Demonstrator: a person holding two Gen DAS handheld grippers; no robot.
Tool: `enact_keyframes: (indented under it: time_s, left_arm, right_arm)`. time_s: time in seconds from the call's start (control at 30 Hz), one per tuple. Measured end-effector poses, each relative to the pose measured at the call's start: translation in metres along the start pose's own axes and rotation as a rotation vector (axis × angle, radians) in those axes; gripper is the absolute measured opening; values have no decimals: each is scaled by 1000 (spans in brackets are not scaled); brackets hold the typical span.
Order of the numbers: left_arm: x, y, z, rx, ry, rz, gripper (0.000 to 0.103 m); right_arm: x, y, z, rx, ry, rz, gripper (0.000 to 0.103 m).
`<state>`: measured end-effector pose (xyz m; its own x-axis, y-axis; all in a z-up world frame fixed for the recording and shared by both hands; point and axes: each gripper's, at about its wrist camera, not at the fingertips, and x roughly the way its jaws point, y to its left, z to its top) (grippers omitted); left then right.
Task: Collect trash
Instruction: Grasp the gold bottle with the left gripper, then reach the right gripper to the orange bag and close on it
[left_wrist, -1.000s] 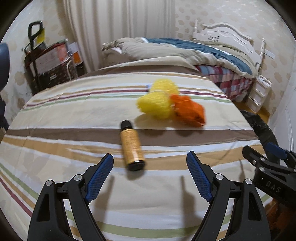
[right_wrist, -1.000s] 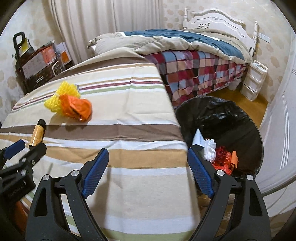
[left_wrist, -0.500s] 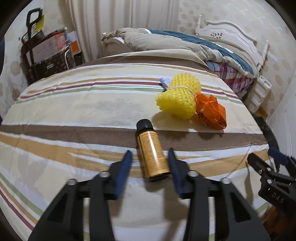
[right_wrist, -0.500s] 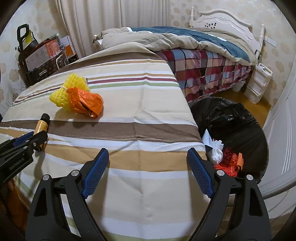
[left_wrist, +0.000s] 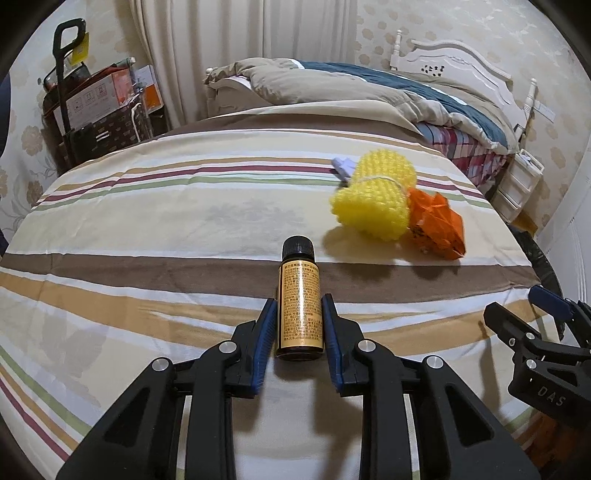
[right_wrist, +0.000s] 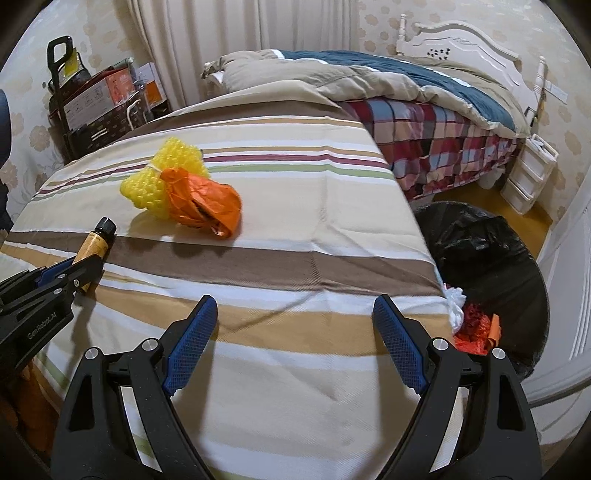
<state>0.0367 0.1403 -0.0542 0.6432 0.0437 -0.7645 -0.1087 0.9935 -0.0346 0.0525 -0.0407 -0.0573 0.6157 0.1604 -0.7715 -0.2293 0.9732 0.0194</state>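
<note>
While you stand at the striped bed cover (left_wrist: 155, 236), which fills most of both views, the black trash bin (right_wrist: 491, 251) waits on the floor just beside its right edge, already holding some white and red scraps. On the cover, well away from the bin, lie a yellow mesh bundle (left_wrist: 373, 201) and an orange crumpled wrapper (left_wrist: 436, 223) touching each other, and nearer to you the small amber bottle (left_wrist: 300, 302) with a black cap, lying flat.

Your left gripper (left_wrist: 299, 323) has its jaws closing around this bottle; the blue pads sit against both sides of the label, so I judge the grasp as almost complete. Your right gripper (right_wrist: 293, 341) is released, jaws wide apart, with nothing between them, hovering above the cover near the bin side.

The step in hand is the pick-up of the bottle. Next you should finish the squeeze, lift the bottle clear of the cloth, and carry it across to the bin. The round glass may roll or slip, so keep the grip near its middle.
</note>
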Motion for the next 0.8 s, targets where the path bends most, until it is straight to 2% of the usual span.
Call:
enact_keyframes:
  time_s: [0.27,0.8]
  left_arm:
    - [2,26,3,-24,3,27,27]
    - [9,51,14,-55,4,37,27]
  right_arm:
    - [16,17,17,-15,20,37,84]
    - [47,44,52,-41,31,27,84]
